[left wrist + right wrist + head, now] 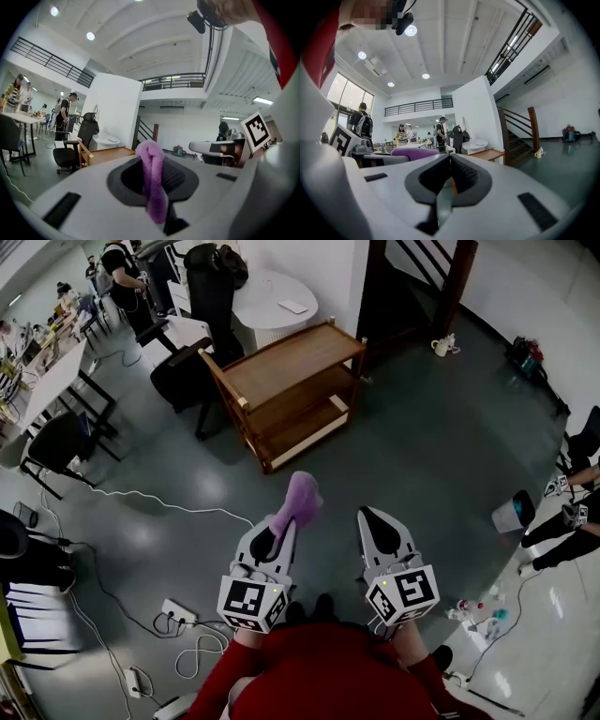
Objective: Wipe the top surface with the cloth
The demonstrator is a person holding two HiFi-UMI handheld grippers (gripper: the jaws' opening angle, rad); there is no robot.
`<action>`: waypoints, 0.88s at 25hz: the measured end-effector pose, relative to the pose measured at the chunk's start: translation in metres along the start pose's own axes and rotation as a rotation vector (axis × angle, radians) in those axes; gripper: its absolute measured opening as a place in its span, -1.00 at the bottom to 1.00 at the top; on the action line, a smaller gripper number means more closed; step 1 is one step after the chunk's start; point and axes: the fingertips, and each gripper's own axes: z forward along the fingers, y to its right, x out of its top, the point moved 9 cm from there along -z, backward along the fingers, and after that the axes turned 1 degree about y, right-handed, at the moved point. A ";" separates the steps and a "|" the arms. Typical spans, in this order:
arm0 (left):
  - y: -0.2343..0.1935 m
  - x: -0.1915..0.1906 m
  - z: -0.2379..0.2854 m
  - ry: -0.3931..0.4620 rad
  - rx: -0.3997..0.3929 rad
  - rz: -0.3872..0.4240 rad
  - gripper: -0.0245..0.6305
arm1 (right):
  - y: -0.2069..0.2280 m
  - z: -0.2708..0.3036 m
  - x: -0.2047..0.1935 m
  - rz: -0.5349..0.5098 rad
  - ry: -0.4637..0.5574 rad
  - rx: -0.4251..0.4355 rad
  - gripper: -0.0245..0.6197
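A purple cloth is clamped in my left gripper, which is shut on it; the cloth sticks up between the jaws in the left gripper view. My right gripper is held beside it, shut and empty, its jaws pressed together. The purple cloth also shows to the left in the right gripper view. A wooden three-shelf cart stands ahead on the floor, its top surface bare. Both grippers are well short of the cart, held in the air above the floor.
A round white table and a black office chair stand behind the cart. Cables and a power strip lie on the floor at the left. A dark staircase rises at the back. People stand at desks far left.
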 end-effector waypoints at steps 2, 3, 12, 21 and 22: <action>0.001 -0.001 0.005 -0.010 0.003 -0.003 -0.75 | 0.009 -0.002 0.000 0.010 -0.004 -0.024 -0.89; 0.002 -0.001 0.008 -0.013 0.004 0.000 -0.75 | 0.014 -0.003 0.001 0.014 -0.002 -0.035 -0.88; 0.007 0.007 0.054 -0.015 0.026 0.029 -0.75 | 0.062 0.008 0.007 0.020 0.000 -0.057 -0.89; -0.025 0.010 0.121 -0.037 0.033 0.036 -0.75 | 0.105 0.060 0.009 0.016 -0.010 -0.075 -0.89; -0.032 0.009 0.132 -0.039 0.034 0.033 -0.75 | 0.112 0.071 0.009 0.015 -0.015 -0.076 -0.89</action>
